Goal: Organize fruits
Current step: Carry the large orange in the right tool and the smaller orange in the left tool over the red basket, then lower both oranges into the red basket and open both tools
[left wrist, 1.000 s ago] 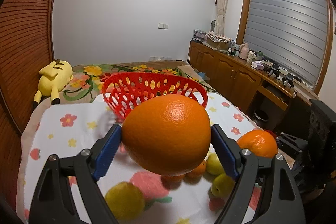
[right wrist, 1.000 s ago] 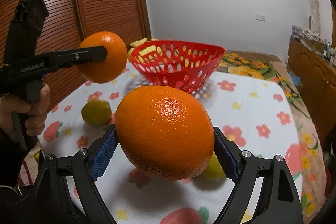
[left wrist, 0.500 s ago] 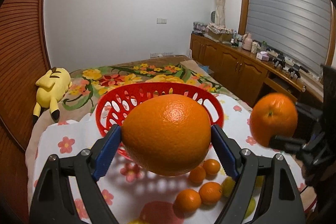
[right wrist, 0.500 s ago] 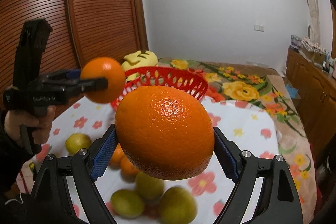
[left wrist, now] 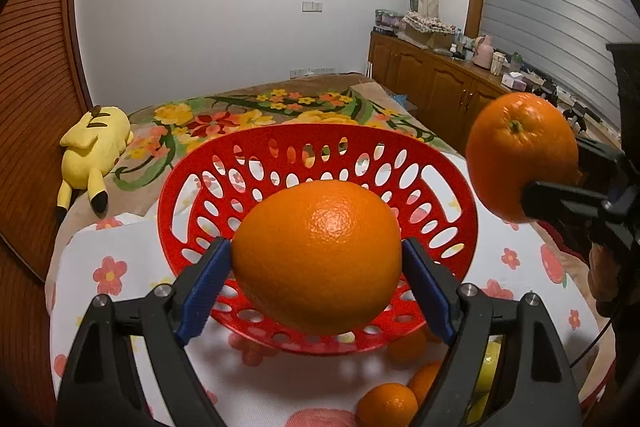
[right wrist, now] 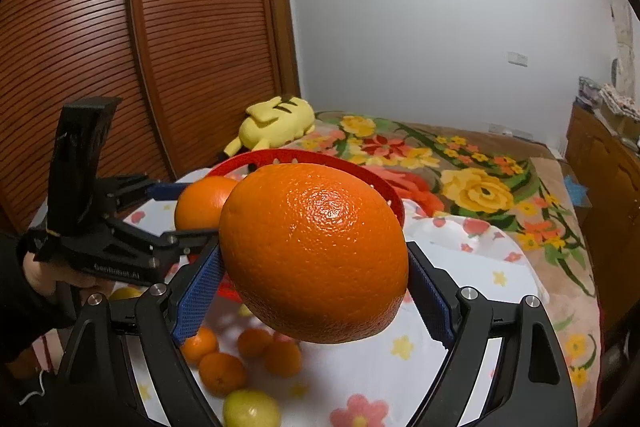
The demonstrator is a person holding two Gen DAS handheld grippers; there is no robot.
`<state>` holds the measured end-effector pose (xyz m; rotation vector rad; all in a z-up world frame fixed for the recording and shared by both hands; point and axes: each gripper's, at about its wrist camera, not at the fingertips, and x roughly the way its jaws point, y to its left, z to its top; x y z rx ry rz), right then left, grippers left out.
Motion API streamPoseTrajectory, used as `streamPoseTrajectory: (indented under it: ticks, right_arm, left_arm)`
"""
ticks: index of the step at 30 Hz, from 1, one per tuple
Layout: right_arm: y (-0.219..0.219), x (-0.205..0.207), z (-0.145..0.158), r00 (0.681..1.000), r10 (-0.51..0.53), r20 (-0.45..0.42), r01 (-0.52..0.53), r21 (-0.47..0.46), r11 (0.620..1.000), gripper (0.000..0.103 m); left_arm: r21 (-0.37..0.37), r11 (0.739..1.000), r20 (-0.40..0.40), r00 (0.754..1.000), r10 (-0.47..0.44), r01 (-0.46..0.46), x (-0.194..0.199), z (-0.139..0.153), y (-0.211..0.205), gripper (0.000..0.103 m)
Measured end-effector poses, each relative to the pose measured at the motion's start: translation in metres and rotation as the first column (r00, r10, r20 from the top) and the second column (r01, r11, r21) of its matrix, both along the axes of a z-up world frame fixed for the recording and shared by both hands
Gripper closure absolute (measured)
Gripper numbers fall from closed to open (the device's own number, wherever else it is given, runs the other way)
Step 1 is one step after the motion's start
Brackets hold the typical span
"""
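My left gripper (left wrist: 316,263) is shut on a large orange (left wrist: 316,255) and holds it over the near side of the red perforated basket (left wrist: 248,163). My right gripper (right wrist: 312,267) is shut on another large orange (right wrist: 316,259), in the air beside the basket's right rim; that orange shows in the left wrist view (left wrist: 520,155). The left gripper with its orange (right wrist: 204,203) shows in the right wrist view by the basket rim (right wrist: 360,171). The basket looks empty.
Small oranges (right wrist: 224,373) and yellow-green fruits (right wrist: 252,409) lie on the flowered white cloth (right wrist: 480,267) below the grippers. A yellow plush toy (left wrist: 96,143) lies on the bed behind the basket. A wooden slatted wall is at left, cabinets (left wrist: 432,87) at right.
Both grippers have risen and moved forward to the basket with their oranges. The left orange now hangs over the basket's near side; the right orange has come up beside its rim.
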<state>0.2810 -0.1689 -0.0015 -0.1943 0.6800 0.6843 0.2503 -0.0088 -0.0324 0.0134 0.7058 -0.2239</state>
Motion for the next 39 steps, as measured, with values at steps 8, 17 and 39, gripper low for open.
streamPoseTrajectory:
  ticks: [8,17,39]
  right_arm:
    - [0.006,0.025,-0.009,1.0,0.009,-0.025,-0.01,-0.021,1.0,0.015]
    - [0.004,0.032,-0.012,0.999,0.009,-0.045,-0.009,-0.001,1.0,0.015]
    - [0.044,0.037,-0.03,0.993,0.083,-0.084,-0.09,-0.078,0.993,0.014]
  left_arm:
    - [0.017,1.0,-0.036,0.999,-0.011,0.012,0.012,-0.008,-0.005,0.018]
    - [0.018,1.0,0.04,0.999,0.005,-0.006,0.01,0.008,-0.006,0.017]
    - [-0.055,0.997,0.039,0.997,0.06,-0.058,0.001,0.009,0.037,0.017]
